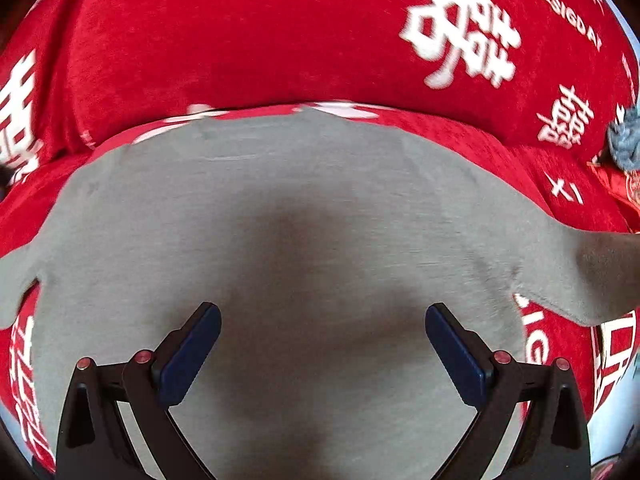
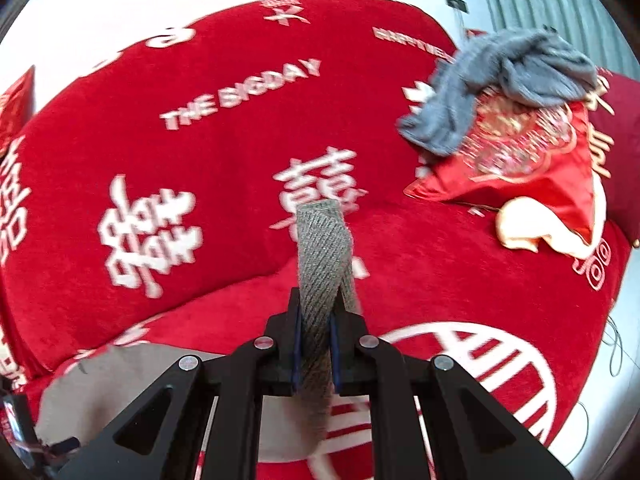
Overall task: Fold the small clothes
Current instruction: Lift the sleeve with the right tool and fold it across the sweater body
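Note:
A small grey garment (image 1: pixel 304 216) lies spread flat on the red sofa cover (image 1: pixel 240 40). My left gripper (image 1: pixel 322 344) is open just above its middle, fingers wide apart, holding nothing. My right gripper (image 2: pixel 315 344) is shut on a corner strip of the grey garment (image 2: pixel 324 252), which sticks up between the pads. The rest of the grey garment (image 2: pixel 100 392) shows at the lower left of the right wrist view. In the left wrist view the lifted corner runs off to the right edge.
The sofa back rises behind the seat. A crumpled blue-grey cloth (image 2: pixel 504 80) lies on a red embroidered cushion (image 2: pixel 532 168) at the right. The blue-grey cloth (image 1: pixel 626 140) also shows at the right edge of the left wrist view.

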The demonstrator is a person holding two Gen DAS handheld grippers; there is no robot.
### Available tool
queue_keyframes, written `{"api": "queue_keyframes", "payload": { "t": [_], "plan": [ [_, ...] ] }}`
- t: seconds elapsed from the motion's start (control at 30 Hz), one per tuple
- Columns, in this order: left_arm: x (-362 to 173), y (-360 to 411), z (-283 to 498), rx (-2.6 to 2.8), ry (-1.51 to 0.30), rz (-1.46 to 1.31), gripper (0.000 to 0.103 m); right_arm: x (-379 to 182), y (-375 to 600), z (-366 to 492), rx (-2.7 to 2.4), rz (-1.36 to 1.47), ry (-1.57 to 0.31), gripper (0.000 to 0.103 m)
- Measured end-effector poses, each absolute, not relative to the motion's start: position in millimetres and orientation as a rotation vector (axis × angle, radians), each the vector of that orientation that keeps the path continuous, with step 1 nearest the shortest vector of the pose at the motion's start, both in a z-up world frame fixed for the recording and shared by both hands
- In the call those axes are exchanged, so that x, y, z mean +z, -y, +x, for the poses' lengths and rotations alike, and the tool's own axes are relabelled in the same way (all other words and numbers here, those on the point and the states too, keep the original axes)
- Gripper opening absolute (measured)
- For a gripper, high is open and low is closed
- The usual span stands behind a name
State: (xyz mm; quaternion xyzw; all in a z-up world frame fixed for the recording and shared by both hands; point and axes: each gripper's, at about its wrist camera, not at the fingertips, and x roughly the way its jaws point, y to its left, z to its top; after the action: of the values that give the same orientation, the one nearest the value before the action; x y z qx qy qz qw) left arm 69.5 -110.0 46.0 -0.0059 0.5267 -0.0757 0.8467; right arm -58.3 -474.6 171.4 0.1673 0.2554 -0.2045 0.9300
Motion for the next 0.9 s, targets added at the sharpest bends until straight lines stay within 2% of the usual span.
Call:
{"api": "queue_keyframes", "payload": {
  "t": [0.17,0.47,0.9],
  "plan": [
    [46.3,55.8,59.4,-0.119,-1.101,-0.048,0.102,194.4,404.8,-36.5,-0.346,0.291,-0.509,0.012],
    [39.1,-30.3,44.8,-0.043,-1.103,-0.141,0.102,202.9,283.0,-0.7,-0.214,0.214,-0.531,0.012],
    [38.6,-121.7,20.3,0.037,-1.069,-0.230,0.102,157.9,92.5,30.2,0.006,0.012,-0.623,0.012]
  ]
}}
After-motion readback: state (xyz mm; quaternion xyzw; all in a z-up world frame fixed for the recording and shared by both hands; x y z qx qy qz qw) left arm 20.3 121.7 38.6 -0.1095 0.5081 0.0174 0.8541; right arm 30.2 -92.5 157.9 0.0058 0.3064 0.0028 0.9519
